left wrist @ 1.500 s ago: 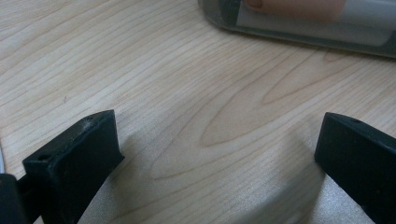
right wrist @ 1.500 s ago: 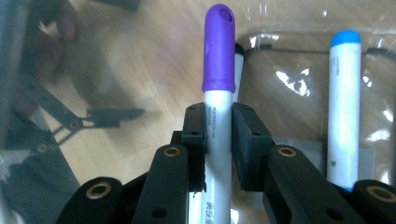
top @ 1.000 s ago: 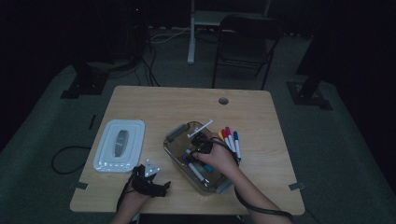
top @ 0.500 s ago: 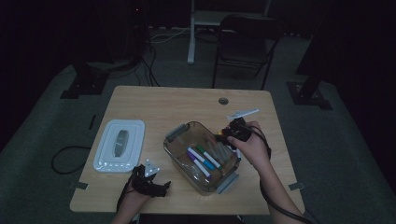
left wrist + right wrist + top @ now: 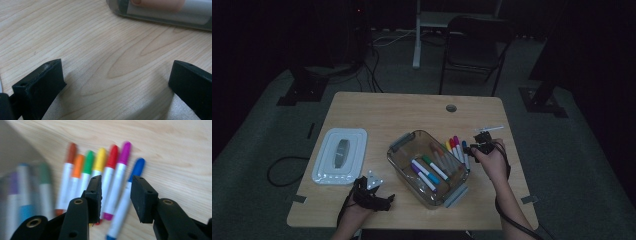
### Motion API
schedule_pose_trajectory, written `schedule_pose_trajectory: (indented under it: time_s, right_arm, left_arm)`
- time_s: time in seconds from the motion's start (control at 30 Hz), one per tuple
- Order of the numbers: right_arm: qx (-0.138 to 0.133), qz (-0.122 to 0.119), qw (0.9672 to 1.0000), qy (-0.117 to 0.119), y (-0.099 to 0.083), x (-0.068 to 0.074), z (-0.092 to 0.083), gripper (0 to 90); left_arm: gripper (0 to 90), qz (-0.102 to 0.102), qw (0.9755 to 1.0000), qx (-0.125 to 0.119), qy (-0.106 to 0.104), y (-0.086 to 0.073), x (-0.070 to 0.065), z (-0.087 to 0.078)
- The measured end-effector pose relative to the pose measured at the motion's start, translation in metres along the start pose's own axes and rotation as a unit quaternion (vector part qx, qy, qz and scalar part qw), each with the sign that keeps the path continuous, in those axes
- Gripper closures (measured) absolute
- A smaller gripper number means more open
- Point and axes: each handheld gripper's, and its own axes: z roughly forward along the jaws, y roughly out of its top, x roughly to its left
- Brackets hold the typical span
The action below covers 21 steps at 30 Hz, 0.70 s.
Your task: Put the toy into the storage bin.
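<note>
at the near edge of the wooden worktop the left claw is seen resting in the person's left hand, and in the left gripper view its two black jaws are spread wide with bare wood between them and nothing gripped. just beyond it, toward the left side of the worktop, a white lid is laid flat. near the middle, a clear container is set at an angle, with a few markers lying inside it, among them a purple, a blue and a green one. at the right side the right claw is held in the person's right hand, just past the container's far right corner. its jaws have just been closing, yet they are seen parted in the right gripper view, with nothing pinched between them. a row of markers is laid side by side on the worktop just beside the container, with brown, orange, green, yellow, red, magenta and blue caps. the right claw is poised over the magenta marker and the blue marker; whether either is touched cannot be told. farther back, a small round hole is set in the worktop, and a dark folding chair is stood on the floor beyond it.
</note>
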Motion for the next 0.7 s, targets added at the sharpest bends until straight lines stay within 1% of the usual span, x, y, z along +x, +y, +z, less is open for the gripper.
schedule_pose_trajectory:
  time_s: [0.1,0.17,0.23,0.33,0.4,0.47,0.5,0.6,0.63,0.7]
  right_arm:
    - [0.009,0.014,0.9998,-0.014,-0.006,-0.009,0.014,61.7]
    - [0.016,0.017,0.9995,-0.023,-0.008,-0.012,0.023,61.7]
    - [0.022,0.024,0.9991,-0.026,-0.009,-0.015,0.030,62.4]
    - [0.032,0.033,0.9986,-0.025,-0.011,-0.018,0.040,63.2]
    - [0.035,0.040,0.9984,-0.021,-0.012,-0.019,0.044,65.6]
    - [0.039,0.039,0.9981,-0.025,-0.013,-0.021,0.047,67.1]
    - [0.041,0.043,0.9979,-0.024,-0.014,-0.022,0.047,70.4]
    - [0.043,0.046,0.9974,-0.034,-0.015,-0.025,0.047,76.0]
    - [0.042,0.050,0.9972,-0.036,-0.015,-0.025,0.047,76.2]
    - [0.046,0.063,0.9965,-0.032,-0.015,-0.027,0.046,76.4]
  left_arm:
    - [0.6,0.000,1.0000,0.000,0.000,0.000,0.000,0.000]
    - [0.6,0.000,1.0000,0.000,0.000,0.000,0.000,0.000]
    - [0.6,0.000,1.0000,0.000,0.000,0.000,0.000,0.000]
    - [0.6,0.000,1.0000,0.000,0.000,0.000,0.000,0.000]
    - [0.6,0.000,1.0000,0.000,0.000,0.000,0.000,0.000]
    - [0.6,0.000,1.0000,0.000,0.000,0.000,0.000,0.000]
    - [0.6,0.000,1.0000,0.000,0.000,0.000,0.000,0.000]
    - [0.6,0.000,1.0000,0.000,0.000,0.000,0.000,0.000]
    - [0.6,0.000,1.0000,0.000,0.000,0.000,0.000,0.000]
    - [0.6,0.000,1.0000,0.000,0.000,0.000,0.000,0.000]
